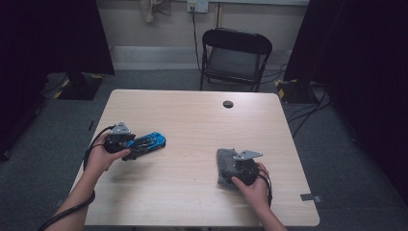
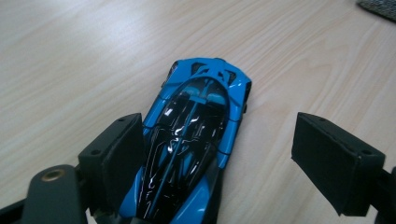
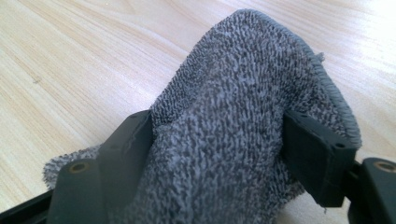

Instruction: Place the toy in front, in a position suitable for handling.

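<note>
your left gripper has its fingers spread wide around the glossy blue and black toy sports car: one pad sits against the car's flank, the other stands well apart from it, so nothing is clamped yet. your right gripper has its fingers pinched onto a bunched fold of the grey terry cloth, with the rest of the cloth trailing onto the wood.

taking the car as the landmark, it lies on the pale wooden table near the left edge, nose pointing toward the centre. the cloth is well apart from the car, toward the right and nearer your side.

by the look of it, the cloth is secured and the car is only straddled; closing on the car and bringing the cloth to it remain.

between car and cloth the tabletop is bare, so you have free room. beyond the car there is only the small dark round grommet, far off. mind the left edge just behind your left hand.
</note>
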A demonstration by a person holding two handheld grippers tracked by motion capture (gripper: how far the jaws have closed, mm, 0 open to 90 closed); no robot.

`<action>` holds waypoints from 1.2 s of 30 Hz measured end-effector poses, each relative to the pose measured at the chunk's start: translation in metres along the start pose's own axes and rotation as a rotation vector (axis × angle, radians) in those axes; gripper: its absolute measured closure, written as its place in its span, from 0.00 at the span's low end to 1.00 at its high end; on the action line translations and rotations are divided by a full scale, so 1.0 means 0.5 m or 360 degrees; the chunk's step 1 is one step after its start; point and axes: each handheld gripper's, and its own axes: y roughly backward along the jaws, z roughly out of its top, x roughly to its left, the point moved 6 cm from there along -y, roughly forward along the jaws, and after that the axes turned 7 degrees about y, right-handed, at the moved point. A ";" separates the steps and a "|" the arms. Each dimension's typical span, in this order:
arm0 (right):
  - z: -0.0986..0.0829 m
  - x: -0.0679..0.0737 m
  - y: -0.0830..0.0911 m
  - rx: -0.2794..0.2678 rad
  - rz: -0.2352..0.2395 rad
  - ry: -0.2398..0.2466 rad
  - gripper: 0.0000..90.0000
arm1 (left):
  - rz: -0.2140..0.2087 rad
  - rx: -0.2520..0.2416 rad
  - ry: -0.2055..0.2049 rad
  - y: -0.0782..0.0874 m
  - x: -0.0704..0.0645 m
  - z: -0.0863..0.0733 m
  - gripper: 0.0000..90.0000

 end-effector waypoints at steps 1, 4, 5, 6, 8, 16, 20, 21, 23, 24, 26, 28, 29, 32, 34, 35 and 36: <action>-0.001 0.000 0.000 -0.0008 0.0004 -0.0001 0.30 | 0.0003 0.0001 0.0014 -0.003 0.005 -0.001 0.19; -0.002 0.000 0.000 -0.0022 0.0003 0.0000 0.30 | 0.0007 -0.0009 0.0045 -0.008 0.020 -0.001 0.20; -0.003 0.000 0.000 -0.0022 0.0002 -0.0001 0.30 | 0.0008 -0.0015 0.0056 -0.010 0.025 -0.001 0.20; -0.003 0.000 0.000 -0.0023 0.0002 -0.0002 0.30 | 0.0012 -0.0011 0.0069 -0.012 0.029 -0.001 0.20; -0.003 0.000 0.000 -0.0026 0.0005 -0.0006 0.30 | 0.0029 0.0005 0.0059 -0.016 0.034 -0.002 0.19; -0.004 0.000 -0.001 -0.0037 0.0007 -0.0011 0.30 | -0.0015 0.0038 0.0058 -0.045 0.031 0.001 0.20; -0.005 -0.001 -0.001 -0.0052 0.0010 -0.0013 0.30 | -0.0011 0.0071 0.0039 -0.059 0.032 -0.002 0.20; -0.005 0.000 -0.001 -0.0051 0.0009 -0.0011 0.30 | -0.0011 0.0072 0.0032 -0.062 0.033 -0.002 0.20; -0.005 0.000 -0.002 -0.0051 0.0007 -0.0011 0.30 | -0.0025 0.0084 0.0035 -0.068 0.036 -0.004 0.18; -0.005 0.000 -0.002 -0.0053 0.0008 -0.0011 0.30 | -0.0041 0.0089 0.0053 -0.071 0.035 -0.006 0.17; -0.005 -0.001 -0.002 -0.0054 0.0009 -0.0011 0.30 | -0.0052 0.0095 0.0039 -0.075 0.034 -0.008 0.17; -0.005 -0.001 -0.002 -0.0054 0.0013 -0.0012 0.30 | -0.0048 0.0101 0.0007 -0.077 0.034 -0.008 0.17; -0.005 -0.001 -0.002 -0.0057 0.0014 -0.0010 0.30 | -0.0054 0.0107 -0.0002 -0.078 0.034 -0.009 0.16; -0.005 -0.001 -0.002 -0.0060 0.0014 -0.0009 0.30 | -0.0043 0.0130 -0.0059 -0.082 0.033 -0.010 0.16; -0.005 -0.001 -0.002 -0.0061 0.0014 -0.0009 0.30 | -0.0032 0.0153 -0.0084 -0.086 0.033 -0.011 0.16; -0.005 -0.001 -0.002 -0.0061 0.0014 -0.0008 0.30 | -0.0018 0.0161 -0.0092 -0.089 0.035 -0.011 0.17; -0.006 -0.001 -0.002 -0.0061 0.0015 -0.0007 0.30 | -0.0031 0.0166 -0.0079 -0.091 0.035 -0.012 0.16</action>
